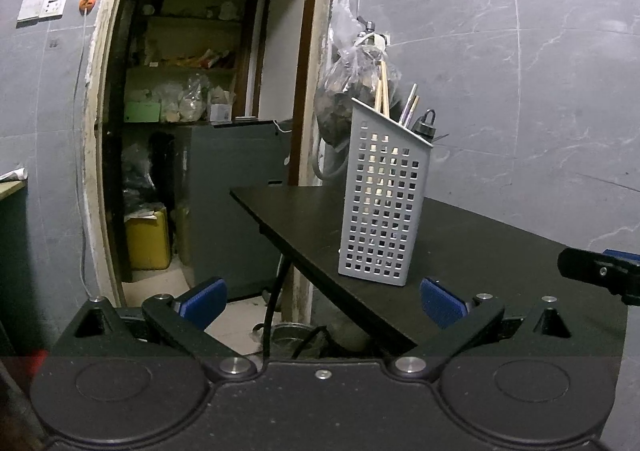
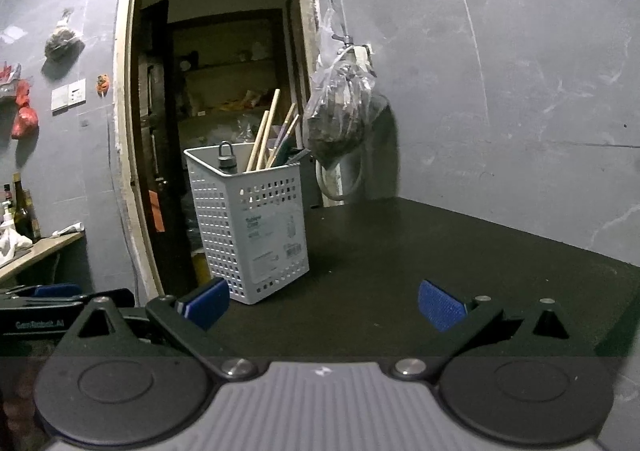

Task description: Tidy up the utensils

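The left gripper (image 1: 322, 303) was spread wide with nothing between its blue pads (image 1: 203, 301). The perforated grey utensil basket (image 1: 382, 203) stood upright ahead of it and slightly to its right, near the corner of the black table (image 1: 480, 243). Wooden chopsticks (image 1: 383, 91), a purple-handled utensil (image 1: 409, 107) and a black loop-topped handle (image 1: 426, 123) protruded from the basket top.

The right gripper (image 2: 323, 305) was likewise spread and empty, positioned over the table surface (image 2: 400, 251). The basket (image 2: 250, 223) stood ahead of it and to its left, close beyond the left pad (image 2: 206, 303); contact could not be determined. The other gripper (image 2: 48, 303) appeared at the far left edge. A plastic bag (image 2: 340, 111) hung on the grey wall beyond the basket, beside an open doorway (image 2: 220, 71).
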